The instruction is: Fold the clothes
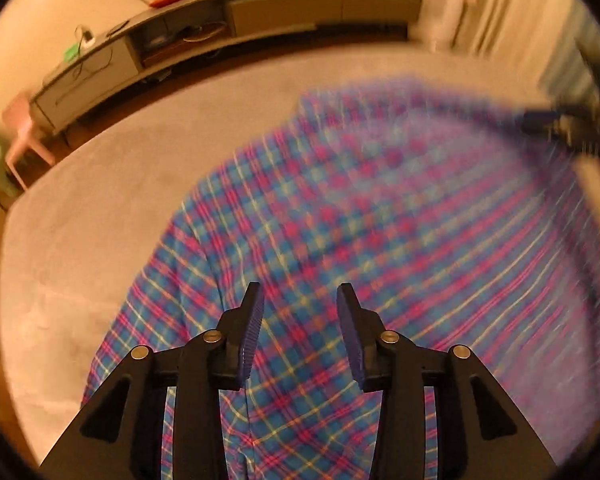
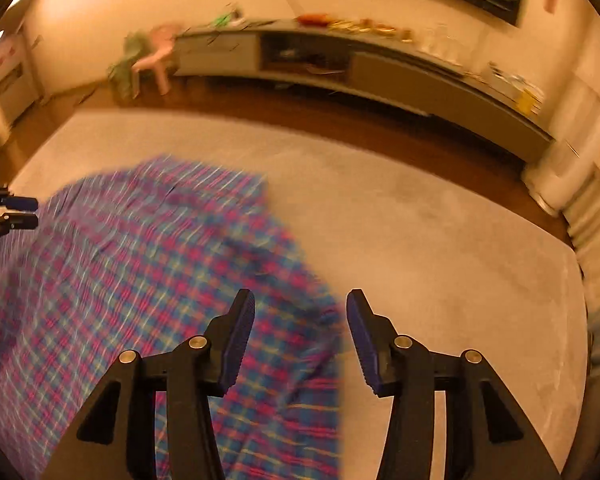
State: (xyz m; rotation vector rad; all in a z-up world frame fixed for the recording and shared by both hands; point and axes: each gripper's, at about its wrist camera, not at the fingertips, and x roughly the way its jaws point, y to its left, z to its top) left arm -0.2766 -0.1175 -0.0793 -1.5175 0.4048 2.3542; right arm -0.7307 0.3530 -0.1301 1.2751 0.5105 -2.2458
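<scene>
Here the left gripper (image 1: 300, 292) has its two blue ribbed pads (image 1: 252, 332) spread apart with nothing pinched between them; only the plaid shirt (image 1: 340, 216) shows through the gap, lying below. The right gripper (image 2: 300, 300) is likewise released, its pads (image 2: 236, 340) standing apart and clear of the cloth, with the shirt's right edge (image 2: 328, 320) passing under the gap and bare carpet (image 2: 460, 260) beneath the right finger.

The shirt, checked in blue, pink and yellow, is spread over the pale carpet and is smeared by motion blur in both views, most strongly toward its far and right parts in the left wrist view. Whether it lies fully flat cannot be told from the blur. In the left wrist view a seam line (image 1: 216, 280) runs down the cloth just left of the fingers. The shirt fills the near middle of the carpet, with bare carpet on its left, right and far sides.

Each gripper appears at the edge of the other's view: the right one blurred at far right in the left wrist view, the left one at the left edge (image 2: 16, 212) of the right wrist view.

Beyond the carpet, a strip of wooden floor (image 2: 300, 116) runs before a long low cabinet (image 2: 380, 76) against the far wall, with a pink chair (image 2: 156, 56) at its left end.
</scene>
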